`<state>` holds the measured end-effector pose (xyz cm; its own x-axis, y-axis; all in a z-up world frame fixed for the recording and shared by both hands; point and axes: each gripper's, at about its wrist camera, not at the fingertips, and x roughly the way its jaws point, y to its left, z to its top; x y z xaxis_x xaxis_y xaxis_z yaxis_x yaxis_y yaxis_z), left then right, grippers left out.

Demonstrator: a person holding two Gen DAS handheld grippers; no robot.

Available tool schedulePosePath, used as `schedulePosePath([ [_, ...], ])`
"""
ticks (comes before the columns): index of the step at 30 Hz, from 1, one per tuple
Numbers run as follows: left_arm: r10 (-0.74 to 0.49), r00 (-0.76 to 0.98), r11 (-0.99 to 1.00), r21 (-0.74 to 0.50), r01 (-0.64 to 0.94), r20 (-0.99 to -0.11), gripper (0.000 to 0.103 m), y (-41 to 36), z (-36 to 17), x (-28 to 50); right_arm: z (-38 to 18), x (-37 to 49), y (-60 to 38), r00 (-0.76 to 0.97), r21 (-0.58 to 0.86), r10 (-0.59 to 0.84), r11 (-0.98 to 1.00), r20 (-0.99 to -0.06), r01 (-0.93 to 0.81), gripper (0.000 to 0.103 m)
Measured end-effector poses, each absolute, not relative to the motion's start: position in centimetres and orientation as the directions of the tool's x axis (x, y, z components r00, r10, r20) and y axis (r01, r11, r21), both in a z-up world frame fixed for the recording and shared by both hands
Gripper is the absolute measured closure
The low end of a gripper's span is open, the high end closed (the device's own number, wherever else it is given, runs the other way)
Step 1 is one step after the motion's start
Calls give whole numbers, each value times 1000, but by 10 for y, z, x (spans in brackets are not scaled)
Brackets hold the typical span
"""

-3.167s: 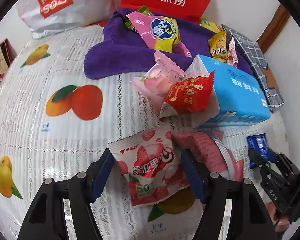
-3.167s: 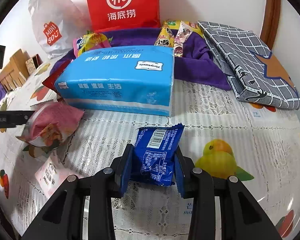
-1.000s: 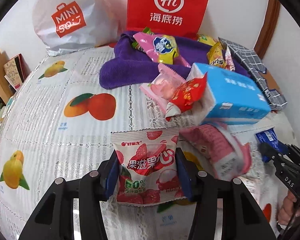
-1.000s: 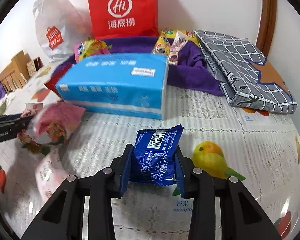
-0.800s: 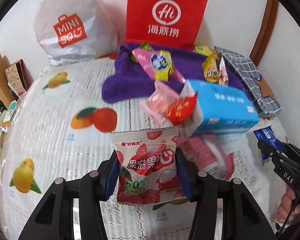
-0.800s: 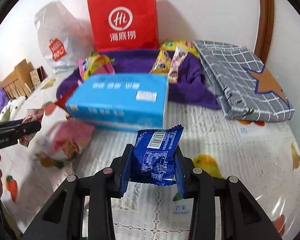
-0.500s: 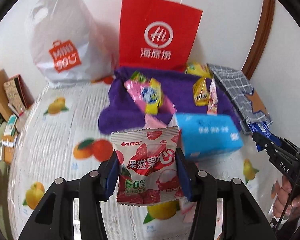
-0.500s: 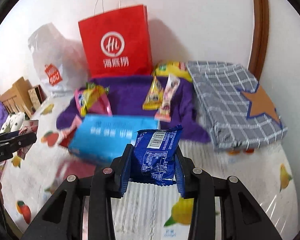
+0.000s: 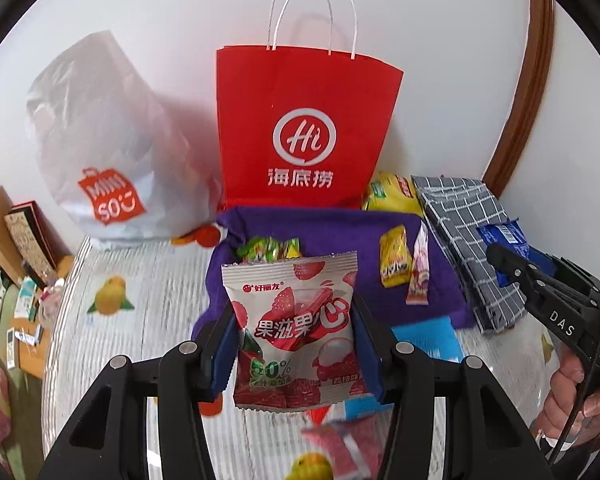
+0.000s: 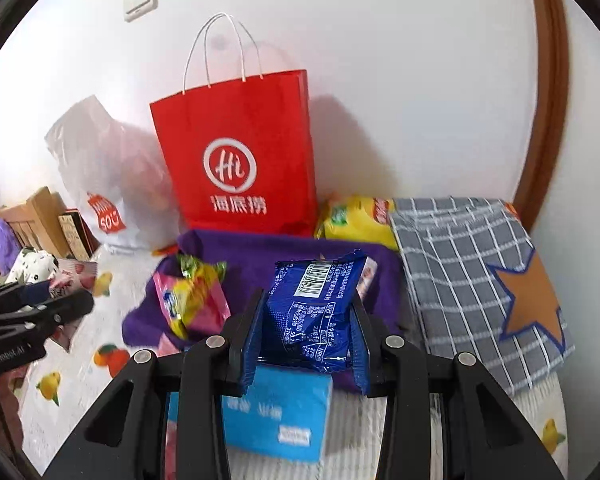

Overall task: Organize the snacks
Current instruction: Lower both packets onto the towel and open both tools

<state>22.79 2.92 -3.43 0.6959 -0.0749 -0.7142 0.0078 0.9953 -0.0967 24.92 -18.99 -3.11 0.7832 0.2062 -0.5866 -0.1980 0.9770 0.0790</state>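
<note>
My left gripper (image 9: 294,340) is shut on a white and red strawberry gummy packet (image 9: 296,328), held high above the table. My right gripper (image 10: 306,338) is shut on a blue snack packet (image 10: 316,312), also lifted; it shows at the right of the left wrist view (image 9: 504,250). A purple towel (image 9: 340,236) lies below with several snacks on it: a yellow packet (image 9: 394,258), a thin pink stick (image 9: 418,278), a green-wrapped one (image 9: 266,248) and a pink and yellow packet (image 10: 192,300). A red paper bag (image 9: 304,128) stands open behind the towel.
A white Miniso plastic bag (image 9: 100,152) stands left of the red bag. A blue tissue pack (image 10: 276,416) lies in front of the towel. A grey checked cloth (image 10: 480,272) lies at right, a yellow chip bag (image 10: 356,216) by the wall. The tablecloth (image 9: 140,300) has fruit prints.
Both grippers have risen well above the table with their packets and moved toward the red bag. The towel and tissue pack now sit lower in both views.
</note>
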Motion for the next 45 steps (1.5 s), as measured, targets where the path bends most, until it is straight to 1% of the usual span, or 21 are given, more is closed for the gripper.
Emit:
schedulePosePath([
  [13, -96, 663, 994, -105, 26, -743, 54, 26, -43, 313, -37, 328, -185, 764, 79, 201, 978, -614, -194, 64],
  [17, -107, 646, 993, -112, 33, -756, 54, 23, -55, 336, -52, 346, -189, 748, 89, 200, 978, -633, -186, 64],
  [19, -112, 632, 993, -115, 36, -767, 54, 20, -64, 348, -65, 357, -190, 724, 97, 202, 978, -660, -185, 64],
  [22, -128, 611, 990, -132, 39, -781, 54, 19, -77, 363, -80, 368, -190, 703, 74, 183, 980, -688, -183, 64],
  [31, -132, 525, 991, -126, 47, -841, 54, 21, -116, 387, -105, 379, -180, 649, 59, 192, 973, -736, -221, 64],
  [37, -131, 495, 991, -128, 40, -859, 53, 24, -128, 394, -123, 387, -170, 601, 45, 197, 965, -775, -258, 64],
  [45, -126, 493, 992, -119, 47, -861, 53, 23, -132, 396, -135, 392, -168, 559, 34, 184, 963, -809, -269, 64],
])
